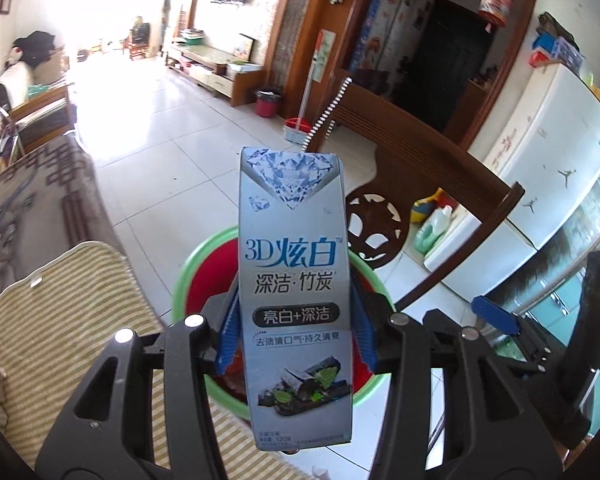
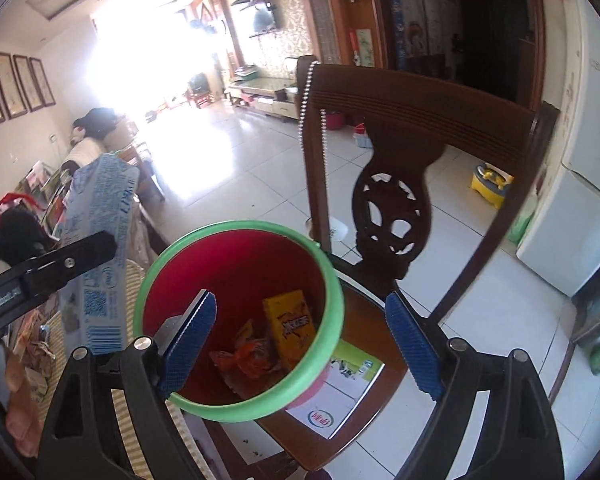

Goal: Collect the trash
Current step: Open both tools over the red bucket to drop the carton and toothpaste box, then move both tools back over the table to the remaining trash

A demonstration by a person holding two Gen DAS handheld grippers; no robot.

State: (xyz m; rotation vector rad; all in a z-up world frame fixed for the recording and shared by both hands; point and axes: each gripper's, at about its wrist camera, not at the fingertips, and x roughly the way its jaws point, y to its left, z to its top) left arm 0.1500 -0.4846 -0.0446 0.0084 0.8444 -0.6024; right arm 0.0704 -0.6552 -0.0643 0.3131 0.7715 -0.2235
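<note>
the left gripper (image 1: pixel 296 328) clamps a tall silver-blue cardboard toothpaste box (image 1: pixel 294 280) above a red plastic bin with a green rim (image 2: pixel 236 320) on a wooden chair (image 2: pixel 400 184). the right gripper (image 2: pixel 300 344) hangs open and empty over the bin, which seems to hold wrappers. next, release the box inside.

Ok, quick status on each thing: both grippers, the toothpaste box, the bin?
left gripper: shut on toothpaste box
toothpaste box: held upright above the bin
right gripper: open, empty, over the bin
bin: uncovered, on the chair, yellow box and orange wrapper inside
</note>
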